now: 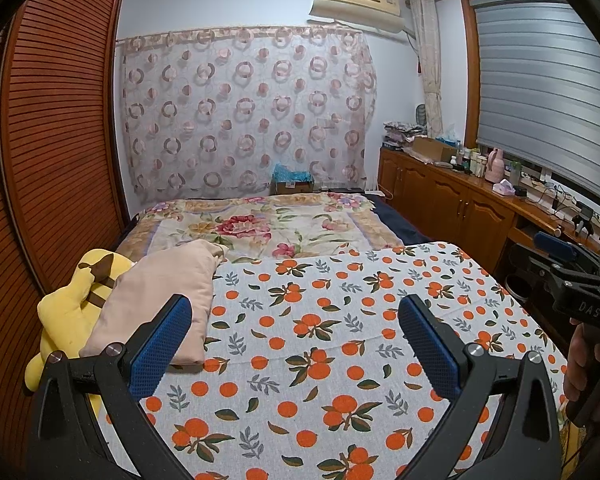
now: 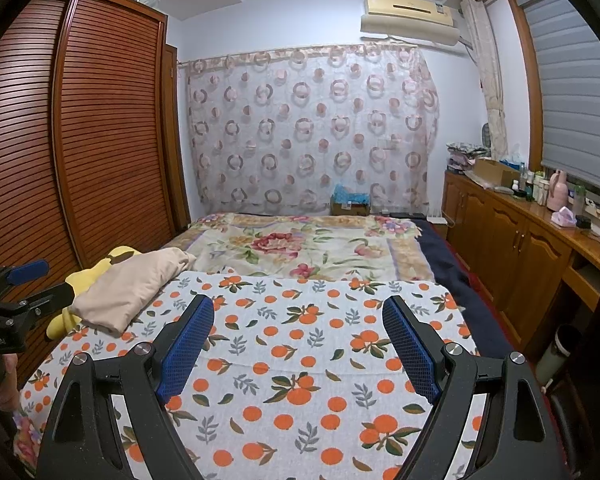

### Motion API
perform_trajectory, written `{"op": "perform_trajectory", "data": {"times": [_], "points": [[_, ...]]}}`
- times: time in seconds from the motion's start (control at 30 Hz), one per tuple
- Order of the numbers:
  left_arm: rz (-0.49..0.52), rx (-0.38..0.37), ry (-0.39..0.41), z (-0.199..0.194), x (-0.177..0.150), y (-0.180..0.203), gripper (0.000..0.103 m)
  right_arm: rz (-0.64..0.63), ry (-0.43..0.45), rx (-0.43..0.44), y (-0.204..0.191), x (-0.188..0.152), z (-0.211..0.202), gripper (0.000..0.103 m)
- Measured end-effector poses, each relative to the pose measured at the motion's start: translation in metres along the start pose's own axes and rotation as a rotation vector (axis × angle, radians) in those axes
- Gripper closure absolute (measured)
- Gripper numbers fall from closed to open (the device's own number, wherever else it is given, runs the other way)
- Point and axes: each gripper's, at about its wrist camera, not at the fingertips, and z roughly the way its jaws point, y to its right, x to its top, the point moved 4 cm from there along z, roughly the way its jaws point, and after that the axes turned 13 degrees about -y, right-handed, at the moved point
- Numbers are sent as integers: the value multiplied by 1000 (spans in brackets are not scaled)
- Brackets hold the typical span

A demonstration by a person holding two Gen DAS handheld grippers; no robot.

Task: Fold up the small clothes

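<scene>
Your folded beige garment [image 1: 164,300] sits at the left edge of the orange-print cloth [image 1: 332,344], partly lying over the yellow plush toy [image 1: 76,300]. Its long axis runs from the near-left corner away toward the floral bedspread [image 1: 260,224], with the narrower, bunched end pointing at the far side of the bed.

Your left gripper [image 1: 294,336] has its blue pads spread wide with nothing between them; the garment is just beyond and left of its left finger. Your right gripper [image 2: 298,338] is spread wide too and holds nothing, hovering over bare cloth, with the garment well off to its left.
</scene>
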Motion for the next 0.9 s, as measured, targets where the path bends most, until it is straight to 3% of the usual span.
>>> {"op": "perform_trajectory", "data": {"times": [0.9], "points": [[0, -2, 4, -3, 2, -3, 0, -8, -2, 14, 11, 2, 2, 16]]}}
